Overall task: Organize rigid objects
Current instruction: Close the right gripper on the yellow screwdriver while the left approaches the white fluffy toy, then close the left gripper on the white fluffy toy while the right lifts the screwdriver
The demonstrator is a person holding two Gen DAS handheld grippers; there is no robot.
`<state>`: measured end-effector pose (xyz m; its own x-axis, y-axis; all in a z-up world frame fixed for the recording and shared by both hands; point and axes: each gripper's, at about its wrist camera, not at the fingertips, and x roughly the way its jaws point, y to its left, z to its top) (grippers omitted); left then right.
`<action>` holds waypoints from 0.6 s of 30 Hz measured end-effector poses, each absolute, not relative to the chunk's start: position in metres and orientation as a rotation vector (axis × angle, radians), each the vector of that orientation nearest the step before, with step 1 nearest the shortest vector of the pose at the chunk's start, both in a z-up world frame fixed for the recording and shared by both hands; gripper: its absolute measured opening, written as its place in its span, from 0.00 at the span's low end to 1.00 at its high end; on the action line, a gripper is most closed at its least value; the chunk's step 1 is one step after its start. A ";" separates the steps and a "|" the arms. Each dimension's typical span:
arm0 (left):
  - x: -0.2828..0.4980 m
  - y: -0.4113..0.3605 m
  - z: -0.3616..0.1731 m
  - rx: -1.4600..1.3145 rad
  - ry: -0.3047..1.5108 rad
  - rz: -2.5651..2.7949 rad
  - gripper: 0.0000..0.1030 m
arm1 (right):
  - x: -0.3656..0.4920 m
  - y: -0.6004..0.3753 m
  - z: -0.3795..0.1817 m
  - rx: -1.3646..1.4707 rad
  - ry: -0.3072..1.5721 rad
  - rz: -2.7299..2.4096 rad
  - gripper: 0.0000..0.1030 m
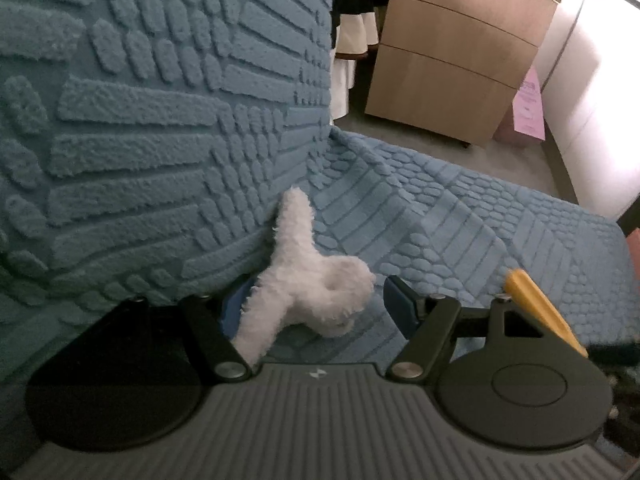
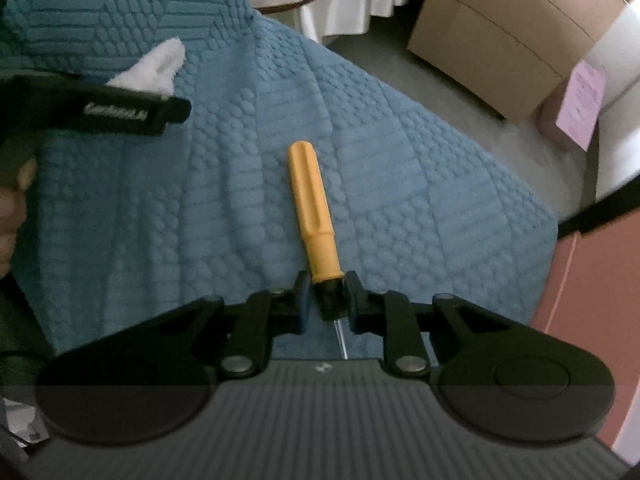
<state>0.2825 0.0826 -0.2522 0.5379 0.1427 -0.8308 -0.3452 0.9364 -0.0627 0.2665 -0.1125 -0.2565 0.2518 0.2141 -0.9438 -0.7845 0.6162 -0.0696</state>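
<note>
both grippers busy over the blue cover

the right gripper (image 2: 325, 298) is clamping the black collar of a yellow-handled screwdriver (image 2: 314, 208), jaws closed on it just below the yellow grip. the handle is pointing away toward 12 o'clock over the blue textured cover (image 2: 420, 200), and a thin metal shaft is running back toward 6 o'clock under the gripper body. can't tell whether the handle is resting on the cover or hanging just above it.

the left gripper (image 1: 316, 312) is sitting w/ jaws wide apart around a white fluffy clip-like thing (image 1: 308, 284), which is lying on the cover near its raised fold; 1 blue pad looks close to the fluff, but contact isn't clear.

handling, as a guess: the screwdriver is stiff, light-ish, w/ smooth plastic, so it could be pivoting in a grip this near 1 end. taking hold further up the ribbed yellow part, nearer the balance pt, would be steadier. the white item is looking soft outside, prob rigid inside, so squeezing across its thick body, not the thin prong, seems best.

a wooden drawer unit (image 2: 508, 36) is standing at 1 o'clock.
</note>
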 end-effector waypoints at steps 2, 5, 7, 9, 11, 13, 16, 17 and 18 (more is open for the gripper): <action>0.284 0.085 -0.252 -0.238 0.956 0.303 0.72 | 0.263 -0.116 -0.254 -0.603 1.134 0.718 0.20; 0.286 0.086 -0.254 -0.245 0.953 0.311 0.68 | 0.256 -0.121 -0.250 -0.617 1.135 0.703 0.20; 0.286 0.084 -0.256 -0.228 0.956 0.317 0.62 | 0.253 -0.125 -0.250 -0.616 1.151 0.683 0.20; 0.285 0.085 -0.255 -0.233 0.955 0.316 0.60 | 0.250 -0.129 -0.250 -0.599 1.163 0.662 0.20; 0.282 0.085 -0.253 -0.239 0.940 0.320 0.59 | 0.247 -0.132 -0.250 -0.574 1.175 0.653 0.20; 0.276 0.084 -0.246 -0.230 0.922 0.300 0.58 | 0.243 -0.137 -0.250 -0.562 1.184 0.642 0.20; 0.267 0.081 -0.241 -0.231 0.920 0.264 0.58 | 0.239 -0.145 -0.253 -0.532 1.202 0.620 0.20; 0.263 0.081 -0.238 -0.236 0.919 0.252 0.58 | 0.238 -0.148 -0.254 -0.518 1.209 0.613 0.20; 0.259 0.081 -0.236 -0.242 0.914 0.246 0.57 | 0.238 -0.150 -0.256 -0.508 1.214 0.606 0.20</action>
